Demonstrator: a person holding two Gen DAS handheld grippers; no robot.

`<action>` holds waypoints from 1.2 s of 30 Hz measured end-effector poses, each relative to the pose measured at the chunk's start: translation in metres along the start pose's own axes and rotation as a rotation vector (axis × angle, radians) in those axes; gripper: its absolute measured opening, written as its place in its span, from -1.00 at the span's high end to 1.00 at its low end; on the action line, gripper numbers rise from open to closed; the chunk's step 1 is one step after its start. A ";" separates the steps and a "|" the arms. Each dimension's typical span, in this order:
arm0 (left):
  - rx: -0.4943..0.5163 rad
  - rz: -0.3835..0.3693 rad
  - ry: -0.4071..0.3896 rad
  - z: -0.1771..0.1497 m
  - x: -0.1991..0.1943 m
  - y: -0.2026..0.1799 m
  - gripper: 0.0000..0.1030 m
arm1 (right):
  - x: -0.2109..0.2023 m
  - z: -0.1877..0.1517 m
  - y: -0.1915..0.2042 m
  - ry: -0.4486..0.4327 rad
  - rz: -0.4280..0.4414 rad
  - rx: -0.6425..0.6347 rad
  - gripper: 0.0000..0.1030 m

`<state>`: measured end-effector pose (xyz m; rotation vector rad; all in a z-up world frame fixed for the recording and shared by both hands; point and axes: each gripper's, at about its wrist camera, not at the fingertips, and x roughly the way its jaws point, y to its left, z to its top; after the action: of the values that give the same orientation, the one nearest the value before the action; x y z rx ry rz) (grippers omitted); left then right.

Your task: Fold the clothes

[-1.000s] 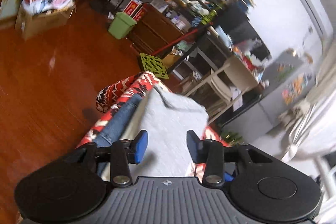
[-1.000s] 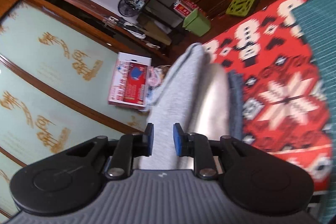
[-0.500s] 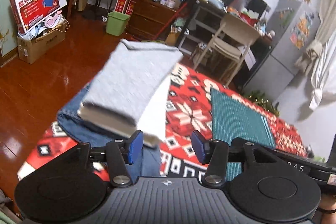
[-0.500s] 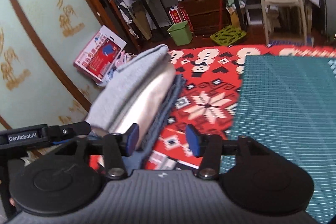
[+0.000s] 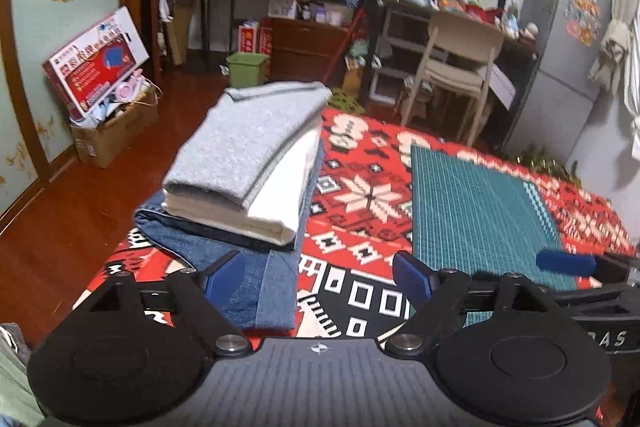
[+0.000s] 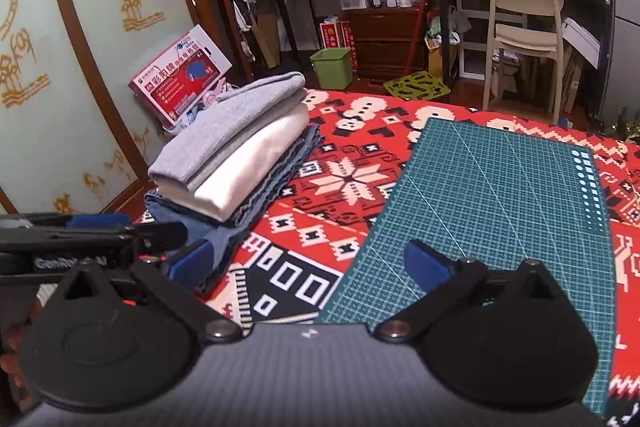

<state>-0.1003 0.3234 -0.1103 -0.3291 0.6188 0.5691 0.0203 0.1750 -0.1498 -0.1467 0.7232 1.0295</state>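
Note:
A folded grey garment lies on top of a stack at the left end of the table. Under it are a folded white garment and folded blue jeans. My left gripper is open and empty, pulled back just short of the stack's near end. My right gripper is also open and empty, to the right of the stack. Part of the left gripper shows at the left of the right wrist view, and a blue pad of the right gripper shows in the left wrist view.
A red patterned cloth covers the table, with a green cutting mat on its right half. Beyond the table stand a cream chair, a green bin, cluttered shelves and a red box on the wooden floor.
The right gripper let go of the grey garment and opened. Both grippers opened wider and drew back from the stack, where the grey garment now rests on top.

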 end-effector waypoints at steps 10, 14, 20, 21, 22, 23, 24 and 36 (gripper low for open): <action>0.001 0.193 0.013 0.005 -0.025 0.000 -0.73 | -0.023 0.011 0.017 0.014 -0.140 -0.073 -0.99; 0.044 0.202 0.056 0.012 -0.037 0.000 -0.73 | -0.033 0.018 0.025 0.009 -0.129 -0.078 -0.99; -0.013 0.225 0.070 0.025 -0.055 0.003 -0.73 | -0.055 0.040 0.045 0.020 -0.146 -0.065 -0.99; -0.026 0.233 0.075 0.027 -0.058 0.003 -0.73 | -0.059 0.045 0.049 0.024 -0.146 -0.071 -0.99; -0.040 0.242 0.079 0.029 -0.061 0.003 -0.73 | -0.063 0.048 0.053 0.025 -0.145 -0.077 -0.99; -0.053 0.250 0.083 0.032 -0.064 0.004 -0.74 | -0.067 0.052 0.057 0.026 -0.144 -0.083 -0.99; -0.062 0.249 0.095 0.033 -0.066 0.004 -0.77 | -0.069 0.055 0.060 0.032 -0.150 -0.091 -0.99; -0.074 0.337 0.130 0.037 -0.086 0.002 -0.94 | -0.073 0.069 0.081 0.119 -0.159 -0.127 -0.99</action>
<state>-0.1430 0.3075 -0.0281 -0.3352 0.7869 0.8998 -0.0354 0.1945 -0.0352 -0.3725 0.7411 0.9197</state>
